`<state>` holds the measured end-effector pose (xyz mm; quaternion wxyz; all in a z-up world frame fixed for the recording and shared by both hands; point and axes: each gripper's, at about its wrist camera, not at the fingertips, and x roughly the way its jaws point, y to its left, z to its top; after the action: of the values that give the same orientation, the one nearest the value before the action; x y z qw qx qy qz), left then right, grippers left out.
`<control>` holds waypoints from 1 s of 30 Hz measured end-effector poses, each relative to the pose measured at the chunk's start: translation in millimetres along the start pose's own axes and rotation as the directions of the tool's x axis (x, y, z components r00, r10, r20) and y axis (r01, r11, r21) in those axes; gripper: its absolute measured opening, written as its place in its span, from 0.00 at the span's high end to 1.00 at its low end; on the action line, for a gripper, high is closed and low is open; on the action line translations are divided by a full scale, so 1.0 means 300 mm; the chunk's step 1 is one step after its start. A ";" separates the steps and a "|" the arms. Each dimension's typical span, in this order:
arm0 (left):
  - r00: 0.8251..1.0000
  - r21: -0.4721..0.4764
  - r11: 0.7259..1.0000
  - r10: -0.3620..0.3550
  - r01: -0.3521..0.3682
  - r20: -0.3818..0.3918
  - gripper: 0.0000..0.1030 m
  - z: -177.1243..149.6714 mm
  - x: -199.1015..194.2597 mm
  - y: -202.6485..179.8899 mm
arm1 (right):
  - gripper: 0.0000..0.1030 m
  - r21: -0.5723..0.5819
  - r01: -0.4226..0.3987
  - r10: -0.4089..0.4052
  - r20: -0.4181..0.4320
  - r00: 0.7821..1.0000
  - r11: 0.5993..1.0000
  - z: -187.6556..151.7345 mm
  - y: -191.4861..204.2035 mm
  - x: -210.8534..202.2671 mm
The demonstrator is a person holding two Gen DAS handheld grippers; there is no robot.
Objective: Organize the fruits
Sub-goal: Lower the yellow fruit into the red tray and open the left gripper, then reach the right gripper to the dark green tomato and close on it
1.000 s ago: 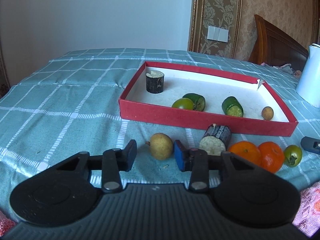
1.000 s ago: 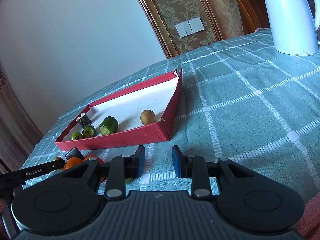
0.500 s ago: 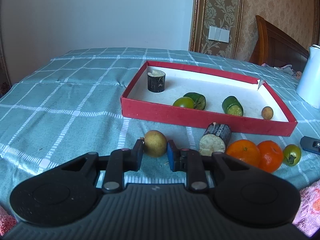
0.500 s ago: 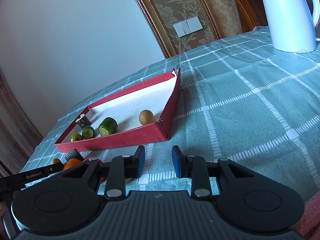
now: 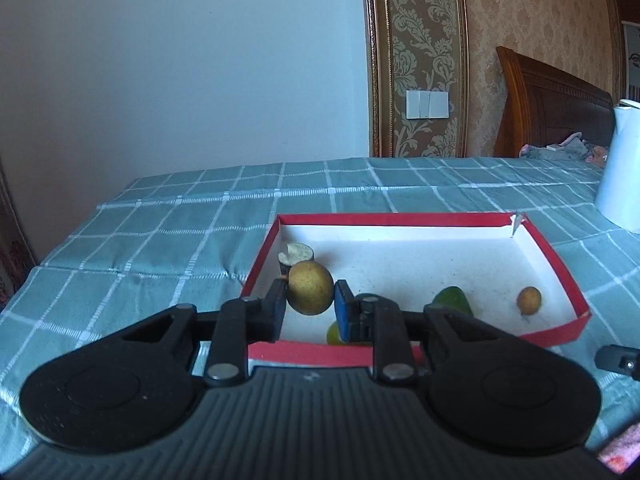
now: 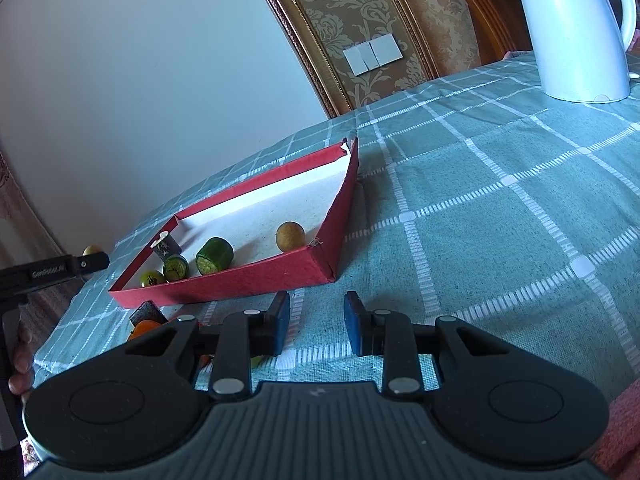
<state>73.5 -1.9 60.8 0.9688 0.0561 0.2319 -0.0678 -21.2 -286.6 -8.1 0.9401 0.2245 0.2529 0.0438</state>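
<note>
My left gripper [image 5: 310, 309] is shut on a yellow-brown round fruit [image 5: 310, 293] and holds it in the air above the near left part of the red box [image 5: 560, 264]. The box has a white floor and holds a dark cut piece [image 5: 295, 255], green pieces [image 5: 452, 299] and a small brown fruit [image 5: 529, 300]. In the right wrist view my right gripper [image 6: 313, 322] is open and empty, low over the cloth in front of the box [image 6: 336, 216]. The left gripper [image 6: 86, 261] with its fruit [image 6: 93, 249] shows at the far left there.
A white kettle [image 6: 576, 28] stands at the back right on the green checked cloth [image 6: 500, 208]. An orange [image 6: 145, 327] and a dark cut piece [image 6: 146, 312] lie on the cloth in front of the box. A wooden headboard [image 5: 552, 100] is behind.
My left gripper closed on the yellow-brown fruit, lifted it off the cloth and carried it forward over the box. My right gripper stayed nearly still and open.
</note>
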 end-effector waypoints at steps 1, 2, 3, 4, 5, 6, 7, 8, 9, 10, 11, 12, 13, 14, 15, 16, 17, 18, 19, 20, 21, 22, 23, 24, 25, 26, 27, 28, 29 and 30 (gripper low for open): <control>1.000 0.000 1.000 0.020 -0.020 -0.001 0.66 0.008 0.019 0.000 | 0.72 0.002 0.000 0.000 0.001 1.000 1.000 0.000 -0.002 0.000; 0.999 -0.001 0.999 0.050 -0.050 -0.006 0.58 0.014 0.038 0.002 | 0.73 0.002 0.000 0.000 0.001 1.000 1.000 0.000 -0.002 0.000; 0.997 -0.003 0.997 0.073 -0.073 -0.003 0.43 0.014 0.048 0.005 | 0.72 0.003 0.000 0.000 0.000 1.000 1.000 0.000 -0.003 -0.001; 0.996 -0.005 0.996 0.085 -0.085 0.000 0.39 0.012 0.050 0.007 | 0.72 0.004 -0.001 0.001 0.001 1.000 1.000 0.001 -0.003 0.000; 0.997 -0.012 0.996 0.083 -0.083 -0.001 0.39 0.007 0.047 0.012 | 0.73 0.005 -0.002 0.002 0.001 1.000 1.000 0.000 -0.004 -0.001; 0.997 -0.019 0.997 0.075 -0.075 -0.006 0.38 0.000 0.042 0.018 | 0.72 0.006 -0.002 0.002 0.001 1.000 1.000 0.001 -0.004 -0.001; 0.998 -0.026 0.997 0.070 -0.070 -0.010 0.35 -0.007 0.036 0.021 | 0.72 0.006 -0.002 0.002 0.001 1.000 1.000 0.001 -0.004 -0.001; 0.997 -0.033 0.997 0.069 -0.070 -0.017 0.33 -0.022 0.026 0.026 | 0.73 0.004 -0.002 0.002 0.000 1.000 1.000 0.000 -0.002 0.000; 0.997 -0.031 0.997 0.073 -0.074 -0.026 0.29 -0.037 0.016 0.026 | 0.73 0.003 -0.002 0.002 -0.001 1.000 1.000 0.000 -0.001 -0.001; 0.996 -0.029 0.996 0.079 -0.080 -0.036 0.22 -0.050 0.009 0.025 | 0.73 0.003 -0.002 0.002 0.000 1.000 1.000 0.000 -0.001 -0.001; 0.995 -0.033 0.995 0.089 -0.091 -0.048 0.16 -0.072 -0.005 0.026 | 0.72 0.004 -0.001 0.001 0.002 1.000 1.000 0.000 -0.002 -0.002; 0.995 -0.043 0.995 0.088 -0.090 -0.051 0.06 -0.091 -0.018 0.028 | 0.72 0.005 -0.001 0.001 0.004 1.000 1.000 0.000 -0.002 -0.002; 0.995 -0.053 0.995 0.082 -0.085 -0.051 0.03 -0.110 -0.031 0.029 | 0.72 0.006 0.001 -0.001 0.005 1.000 1.000 0.001 -0.003 -0.002; 0.996 -0.061 0.995 0.074 -0.077 -0.054 0.03 -0.133 -0.045 0.030 | 0.72 0.005 0.002 -0.002 0.005 1.000 1.000 0.000 -0.002 -0.001; 0.996 -0.070 0.995 0.064 -0.068 -0.060 0.03 -0.151 -0.055 0.033 | 0.72 0.004 0.002 -0.002 0.004 1.000 1.000 0.000 -0.002 -0.002; 0.996 -0.079 0.995 0.058 -0.063 -0.067 0.02 -0.166 -0.063 0.035 | 0.72 0.004 0.002 -0.002 0.004 1.000 1.000 0.000 -0.002 -0.001; 0.996 -0.090 0.994 0.054 -0.060 -0.072 0.02 -0.184 -0.075 0.036 | 0.72 0.004 0.003 -0.003 0.003 1.000 1.000 -0.001 -0.002 -0.002; 0.996 -0.098 0.994 0.050 -0.057 -0.073 0.01 -0.201 -0.084 0.039 | 0.72 0.004 0.003 -0.003 0.002 1.000 1.000 -0.001 -0.001 -0.001; 0.996 -0.101 0.993 0.047 -0.054 -0.071 0.00 -0.213 -0.091 0.039 | 0.72 0.004 0.003 -0.003 0.002 1.000 1.000 -0.001 -0.001 -0.001; 0.997 -0.100 0.994 0.048 -0.054 -0.063 0.00 -0.231 -0.101 0.039 | 0.72 0.004 0.004 -0.004 0.002 1.000 1.000 0.000 -0.001 -0.001; 0.997 -0.095 0.994 0.055 -0.060 -0.054 0.00 -0.244 -0.106 0.035 | 0.72 0.003 0.004 -0.004 0.001 1.000 1.000 0.000 -0.001 -0.001; 0.997 -0.090 0.994 0.061 -0.065 -0.045 0.00 -0.256 -0.109 0.033 | 0.72 0.003 0.004 -0.004 0.002 1.000 1.000 0.000 -0.001 -0.001; 0.997 -0.085 0.994 0.067 -0.070 -0.037 0.00 -0.268 -0.110 0.031 | 0.72 0.002 0.004 -0.004 0.001 1.000 1.000 0.000 -0.001 -0.001; 0.997 -0.085 0.993 0.073 -0.076 -0.041 0.00 -0.275 -0.108 0.031 | 0.72 0.001 0.004 -0.004 0.000 1.000 1.000 0.000 0.000 0.000; 0.997 -0.101 0.992 0.071 -0.075 -0.043 0.00 -0.274 -0.108 0.039 | 0.72 -0.002 0.004 -0.004 -0.003 1.000 1.000 -0.001 0.001 0.002; 0.997 -0.126 0.989 0.073 -0.076 -0.027 0.00 -0.271 -0.113 0.051 | 0.72 -0.008 0.002 -0.002 -0.009 1.000 1.000 -0.001 0.004 0.004; 0.997 -0.143 0.987 0.076 -0.078 -0.020 0.00 -0.272 -0.116 0.058 | 0.72 -0.015 -0.001 0.001 -0.011 1.000 1.000 -0.002 0.008 0.005; 0.997 -0.164 0.983 0.078 -0.080 -0.021 0.00 -0.273 -0.117 0.070 | 0.71 -0.021 -0.001 0.001 -0.011 1.000 1.000 -0.002 0.010 0.005; 0.997 -0.182 0.980 0.080 -0.083 -0.023 0.00 -0.274 -0.116 0.080 | 0.65 -0.029 -0.001 0.001 -0.010 1.000 1.000 -0.002 0.014 0.004; 0.997 -0.198 0.977 0.078 -0.081 -0.022 0.00 -0.276 -0.117 0.089 | 0.55 -0.037 -0.002 0.001 -0.007 1.000 0.999 -0.003 0.018 0.002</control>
<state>10.1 39.8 5.5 0.9697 -0.0311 0.2421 -0.0053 -20.8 -281.1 -6.6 0.9432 0.2070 0.2551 0.0500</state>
